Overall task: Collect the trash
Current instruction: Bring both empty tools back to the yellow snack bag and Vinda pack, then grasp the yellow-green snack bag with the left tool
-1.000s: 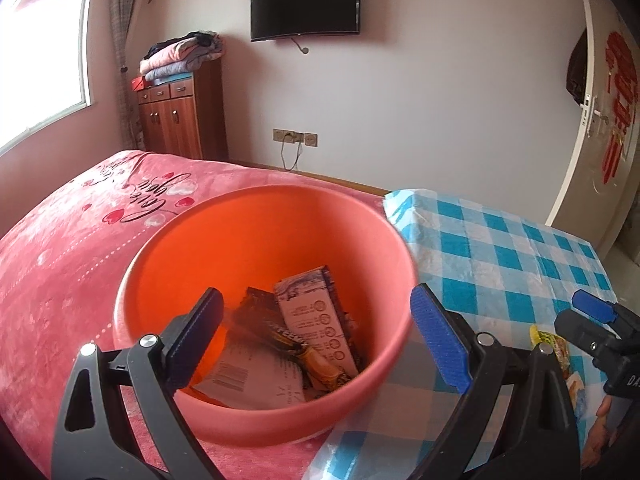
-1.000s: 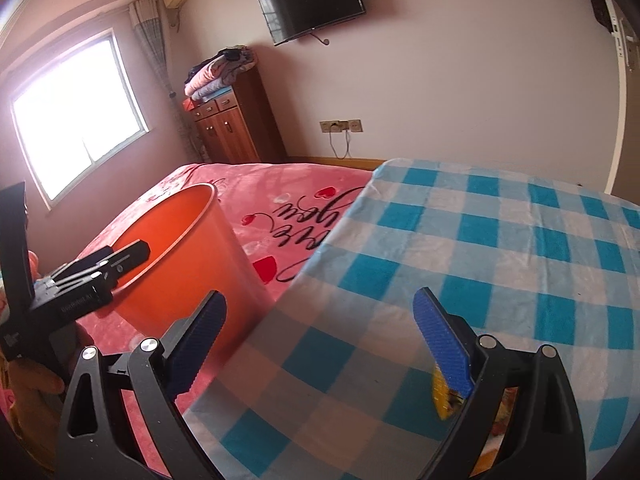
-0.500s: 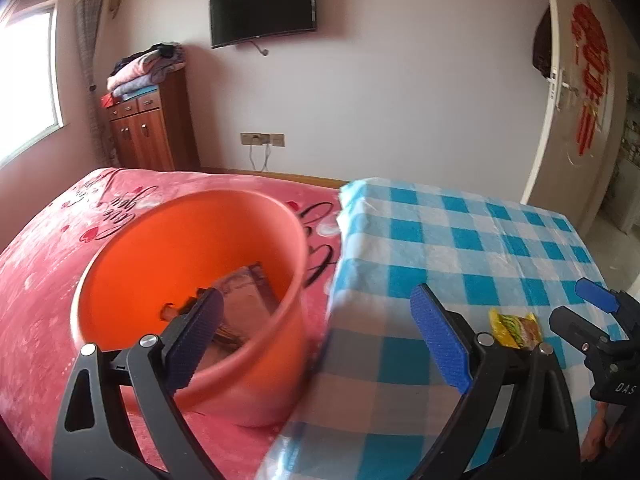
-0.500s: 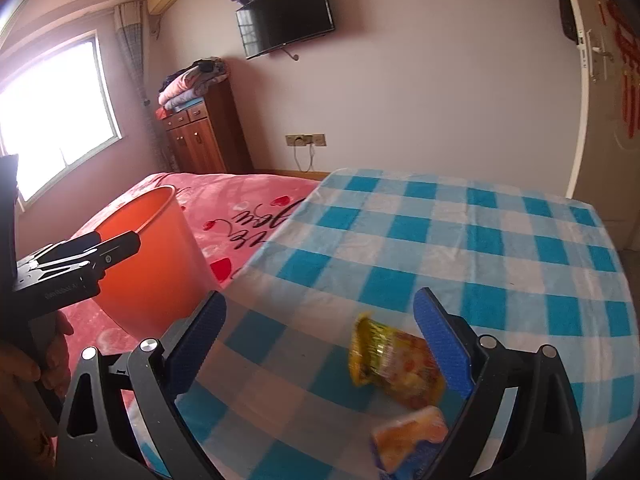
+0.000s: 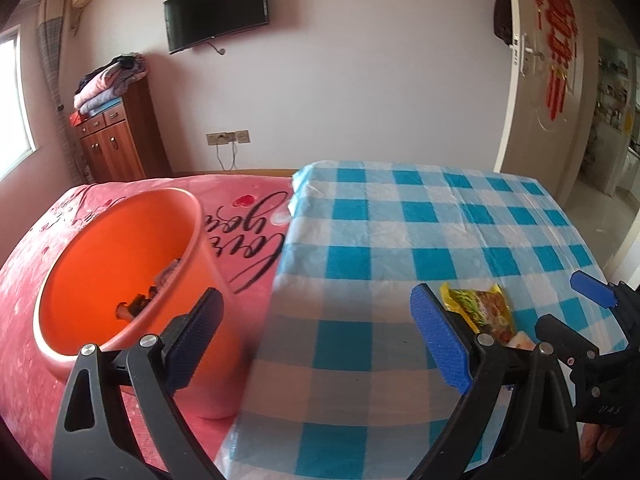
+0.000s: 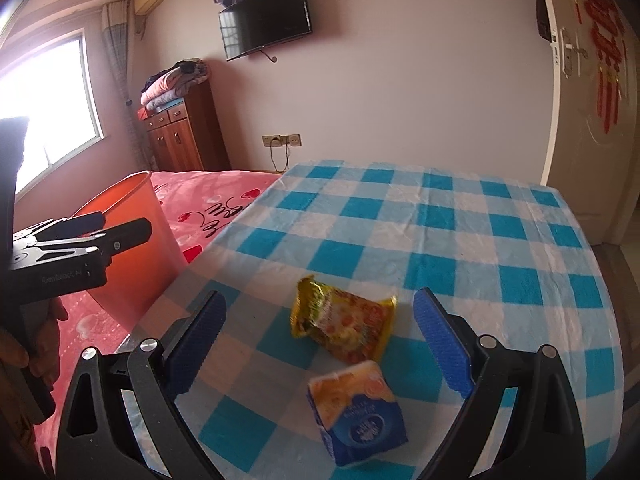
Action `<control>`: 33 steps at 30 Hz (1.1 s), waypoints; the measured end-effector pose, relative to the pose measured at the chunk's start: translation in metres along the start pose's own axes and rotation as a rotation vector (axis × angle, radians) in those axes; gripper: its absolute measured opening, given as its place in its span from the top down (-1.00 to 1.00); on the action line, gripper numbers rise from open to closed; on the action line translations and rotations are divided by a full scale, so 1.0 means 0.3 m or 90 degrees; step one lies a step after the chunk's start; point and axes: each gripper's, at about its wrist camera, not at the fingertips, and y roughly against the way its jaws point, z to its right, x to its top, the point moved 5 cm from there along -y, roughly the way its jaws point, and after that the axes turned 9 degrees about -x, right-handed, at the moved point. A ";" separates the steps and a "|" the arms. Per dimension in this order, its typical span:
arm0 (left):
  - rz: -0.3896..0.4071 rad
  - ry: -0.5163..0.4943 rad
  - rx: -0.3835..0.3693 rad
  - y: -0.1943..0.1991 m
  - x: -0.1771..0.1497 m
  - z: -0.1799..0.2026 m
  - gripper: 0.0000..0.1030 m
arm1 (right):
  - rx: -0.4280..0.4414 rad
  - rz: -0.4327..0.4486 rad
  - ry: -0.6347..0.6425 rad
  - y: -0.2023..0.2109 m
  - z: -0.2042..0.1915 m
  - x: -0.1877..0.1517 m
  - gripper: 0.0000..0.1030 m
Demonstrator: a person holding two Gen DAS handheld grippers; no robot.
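An orange bucket (image 5: 132,264) with several wrappers inside stands on the pink bedspread; it also shows at the left of the right wrist view (image 6: 132,240). A yellow snack packet (image 6: 340,324) and a blue and orange carton (image 6: 360,412) lie on the blue checked cloth (image 6: 460,240). My right gripper (image 6: 320,344) is open and empty, with both pieces between its fingers. My left gripper (image 5: 316,344) is open and empty, above the cloth's edge right of the bucket. The packet shows in the left wrist view (image 5: 480,308) behind the right finger.
A pink bedspread (image 5: 248,232) covers the bed left of the checked cloth. A wooden cabinet (image 5: 116,148) with folded blankets stands at the far wall, under a wall TV (image 5: 216,8). A door (image 6: 592,100) is at the right.
Both grippers have swung right, away from the bucket and over the checked cloth. The packet and carton have come into view between the right gripper's fingers. Both stay open.
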 end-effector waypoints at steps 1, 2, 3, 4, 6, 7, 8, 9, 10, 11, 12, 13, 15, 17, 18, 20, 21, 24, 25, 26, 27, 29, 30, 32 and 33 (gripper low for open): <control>-0.003 -0.003 -0.003 -0.005 -0.003 0.014 -0.84 | -0.001 0.000 -0.003 0.003 0.009 -0.005 -0.82; -0.006 -0.006 -0.004 -0.010 -0.006 0.026 -0.84 | -0.003 0.000 -0.006 0.005 0.022 -0.012 -0.82; -0.010 -0.010 -0.006 -0.016 -0.009 0.039 -0.84 | -0.005 -0.001 -0.008 0.007 0.030 -0.018 -0.82; -0.013 -0.014 -0.007 -0.021 -0.012 0.052 -0.84 | -0.005 -0.002 -0.012 0.009 0.040 -0.025 -0.82; -0.018 -0.019 -0.011 -0.031 -0.018 0.075 -0.84 | -0.006 -0.004 -0.018 0.011 0.060 -0.037 -0.82; -0.020 -0.020 -0.013 -0.036 -0.021 0.083 -0.84 | -0.007 -0.006 -0.021 0.011 0.071 -0.045 -0.82; -0.023 -0.020 -0.015 -0.041 -0.024 0.093 -0.84 | -0.007 -0.007 -0.023 0.011 0.079 -0.051 -0.82; -0.027 -0.022 -0.018 -0.049 -0.030 0.106 -0.84 | -0.009 -0.010 -0.025 0.010 0.092 -0.060 -0.82; -0.030 -0.023 -0.020 -0.054 -0.033 0.115 -0.84 | -0.010 -0.013 -0.028 0.009 0.101 -0.068 -0.82; -0.033 -0.025 -0.022 -0.058 -0.038 0.122 -0.84 | -0.010 -0.016 -0.032 0.009 0.113 -0.078 -0.82; -0.037 -0.028 -0.024 -0.064 -0.043 0.133 -0.84 | -0.011 -0.018 -0.035 0.009 0.120 -0.085 -0.82; -0.041 -0.031 -0.026 -0.070 -0.050 0.144 -0.84 | -0.011 -0.021 -0.037 0.009 0.130 -0.095 -0.82; -0.047 -0.034 -0.030 -0.081 -0.060 0.162 -0.84 | -0.012 -0.029 -0.042 0.008 0.149 -0.116 -0.82; -0.053 -0.034 -0.037 -0.089 -0.070 0.176 -0.84 | -0.011 -0.038 -0.045 0.004 0.162 -0.137 -0.82; -0.057 -0.032 -0.040 -0.094 -0.074 0.181 -0.84 | -0.009 -0.044 -0.046 0.001 0.169 -0.150 -0.82; -0.065 -0.026 -0.048 -0.105 -0.085 0.189 -0.84 | -0.004 -0.056 -0.048 -0.006 0.176 -0.174 -0.82; -0.069 -0.023 -0.052 -0.109 -0.088 0.190 -0.84 | 0.001 -0.062 -0.047 -0.011 0.176 -0.187 -0.82; -0.082 -0.012 -0.074 -0.124 -0.104 0.205 -0.84 | 0.015 -0.072 -0.038 -0.022 0.167 -0.207 -0.82; -0.087 -0.007 -0.084 -0.131 -0.109 0.212 -0.84 | 0.023 -0.080 -0.033 -0.029 0.161 -0.214 -0.82; -0.091 -0.002 -0.092 -0.138 -0.114 0.218 -0.84 | 0.028 -0.085 -0.030 -0.035 0.156 -0.220 -0.82; -0.098 0.010 -0.107 -0.147 -0.119 0.223 -0.84 | 0.035 -0.092 -0.026 -0.043 0.150 -0.227 -0.82; -0.109 0.031 -0.132 -0.162 -0.127 0.234 -0.84 | 0.044 -0.101 -0.021 -0.053 0.141 -0.238 -0.82; -0.114 0.041 -0.144 -0.170 -0.131 0.241 -0.84 | 0.051 -0.105 -0.016 -0.057 0.134 -0.243 -0.82; -0.119 0.049 -0.158 -0.184 -0.138 0.256 -0.84 | 0.055 -0.112 -0.006 -0.065 0.125 -0.250 -0.82; -0.123 0.051 -0.167 -0.195 -0.141 0.268 -0.84 | 0.057 -0.119 0.001 -0.071 0.119 -0.255 -0.81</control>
